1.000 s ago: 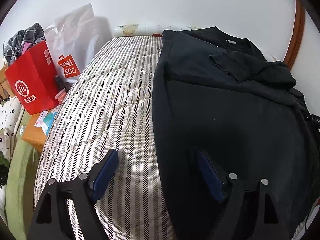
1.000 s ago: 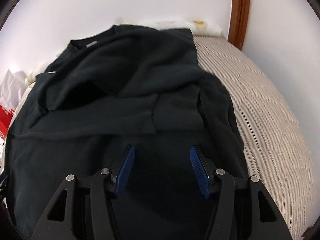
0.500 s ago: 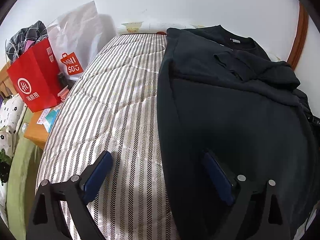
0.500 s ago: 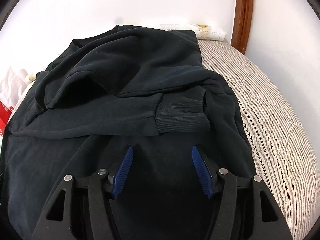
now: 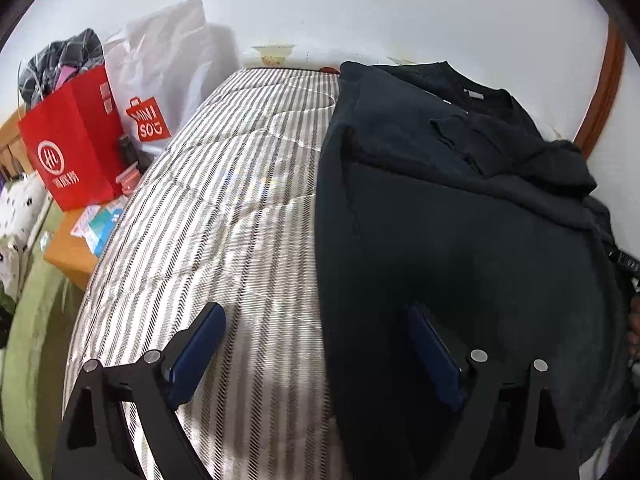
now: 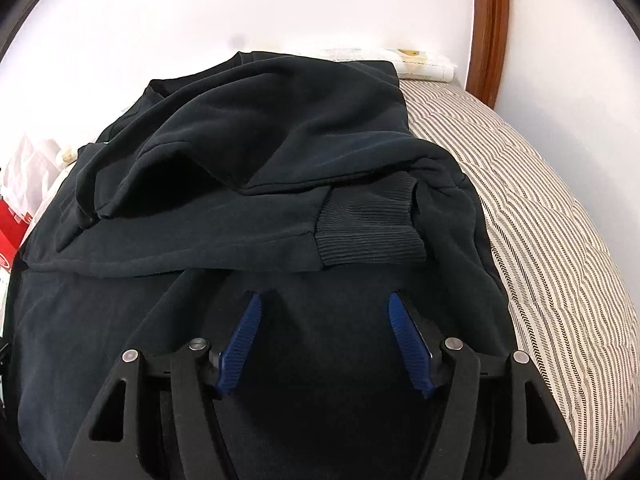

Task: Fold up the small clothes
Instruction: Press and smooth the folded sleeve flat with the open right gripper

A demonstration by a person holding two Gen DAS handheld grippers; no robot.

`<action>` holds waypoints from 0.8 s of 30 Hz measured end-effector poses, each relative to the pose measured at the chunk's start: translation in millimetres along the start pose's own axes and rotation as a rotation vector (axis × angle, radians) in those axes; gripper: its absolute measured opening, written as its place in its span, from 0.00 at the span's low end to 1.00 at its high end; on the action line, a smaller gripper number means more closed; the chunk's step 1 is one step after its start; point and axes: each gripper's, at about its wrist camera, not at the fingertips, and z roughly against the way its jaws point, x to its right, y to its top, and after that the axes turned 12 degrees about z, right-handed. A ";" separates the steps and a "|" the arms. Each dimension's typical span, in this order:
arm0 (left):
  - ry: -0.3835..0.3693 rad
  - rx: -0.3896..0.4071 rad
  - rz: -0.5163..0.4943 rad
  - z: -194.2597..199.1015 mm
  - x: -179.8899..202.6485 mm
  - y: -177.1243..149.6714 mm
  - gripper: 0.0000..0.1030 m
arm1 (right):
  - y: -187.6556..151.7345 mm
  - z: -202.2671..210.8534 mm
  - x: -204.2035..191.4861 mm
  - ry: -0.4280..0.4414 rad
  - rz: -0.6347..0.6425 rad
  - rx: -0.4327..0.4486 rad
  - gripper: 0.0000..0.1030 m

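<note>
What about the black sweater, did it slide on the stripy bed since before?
No. The black sweater sits just as far from the wooden post, and its ribbed cuff lies where it did.

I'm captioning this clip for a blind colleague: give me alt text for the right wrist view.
A black sweatshirt lies partly folded on a striped mattress, one ribbed cuff laid across its middle. The right hand-held gripper hangs over the lower part, its blue-padded jaws apart and opening, gripping nothing.
</note>
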 end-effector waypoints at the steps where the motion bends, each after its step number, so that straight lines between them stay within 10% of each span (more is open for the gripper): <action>1: -0.015 -0.007 -0.005 3.3 5.7 3.1 0.87 | -0.3 0.2 0.9 0.003 -0.002 0.002 0.64; 17: -0.202 0.060 -0.139 -11.8 143.9 66.7 0.86 | -6.3 48.5 36.7 0.051 -0.045 0.082 0.64; 24: -0.180 -0.049 -0.116 -73.4 165.7 74.3 0.60 | -17.2 53.9 61.6 0.081 -0.104 0.091 0.64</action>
